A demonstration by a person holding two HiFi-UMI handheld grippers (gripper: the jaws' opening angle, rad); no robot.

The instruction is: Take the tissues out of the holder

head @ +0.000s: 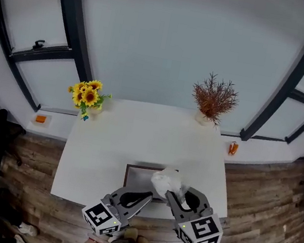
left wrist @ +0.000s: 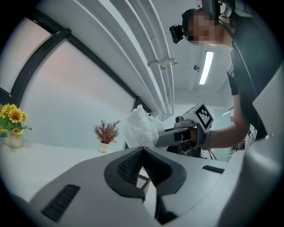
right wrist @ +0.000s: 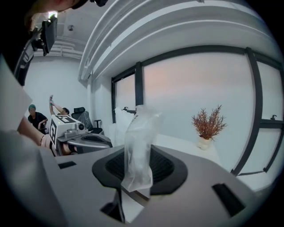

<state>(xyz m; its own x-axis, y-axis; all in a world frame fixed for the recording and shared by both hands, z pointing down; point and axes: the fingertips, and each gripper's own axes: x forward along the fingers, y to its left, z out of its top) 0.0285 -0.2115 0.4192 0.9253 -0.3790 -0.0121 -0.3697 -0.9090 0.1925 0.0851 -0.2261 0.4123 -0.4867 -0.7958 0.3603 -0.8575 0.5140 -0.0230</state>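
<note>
**Tissues in right jaws, above the holder**

Right gripper [head: 170,195] was clamped on the tissues [head: 166,181]. The bundle, in a clear wrapper, stood upright out of the jaws with its long axis along them. It appeared clear of the dark-framed holder [head: 144,168], which lay just below and to its left.

Left gripper [head: 148,196] had its jaws together with nothing seen between them, tips close to the holder's front. I could not tell whether they touched it.

The holder sat at the near edge of the table [head: 139,127]. Bare tabletop lay beyond and to both sides. Sunflowers [head: 88,96] and dried plant [head: 214,97] stood well apart at the far corners. Judgement: room to carry away and set down was ample.
</note>
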